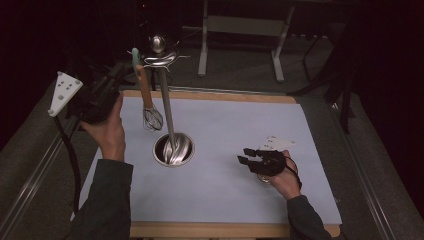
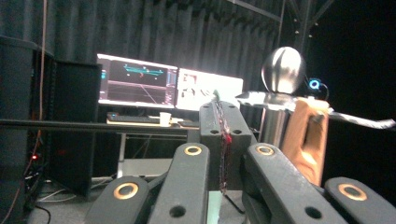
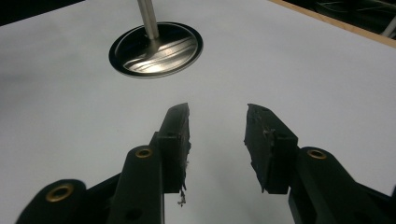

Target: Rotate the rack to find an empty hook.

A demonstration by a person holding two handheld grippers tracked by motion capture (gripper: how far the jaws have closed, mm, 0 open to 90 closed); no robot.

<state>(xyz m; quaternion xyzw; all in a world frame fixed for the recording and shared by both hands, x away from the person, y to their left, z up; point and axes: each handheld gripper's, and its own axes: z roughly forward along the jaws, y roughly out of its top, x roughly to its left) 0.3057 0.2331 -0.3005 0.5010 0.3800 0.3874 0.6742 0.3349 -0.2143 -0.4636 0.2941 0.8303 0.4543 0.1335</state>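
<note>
A metal stand rises from a round base (image 1: 173,149) (image 3: 156,44) at mid-table, topped by a ball (image 1: 158,43) (image 2: 283,70) over hook arms. A whisk (image 1: 149,107) with a wooden handle (image 2: 306,135) and a teal top end (image 1: 135,56) hangs tilted beside the pole, its wire head just above the mat. My left gripper (image 1: 125,70) (image 2: 219,121) is raised at the left, shut on the thin teal end. My right gripper (image 1: 248,155) (image 3: 217,116) hovers low over the mat at the right, open, with nothing between its fingers.
A pale mat (image 1: 235,125) covers a wooden board with edges at front and back. Beyond the table stands a grey metal frame (image 1: 240,30). Lit monitors (image 2: 168,86) and a dark cabinet (image 2: 70,126) sit farther off.
</note>
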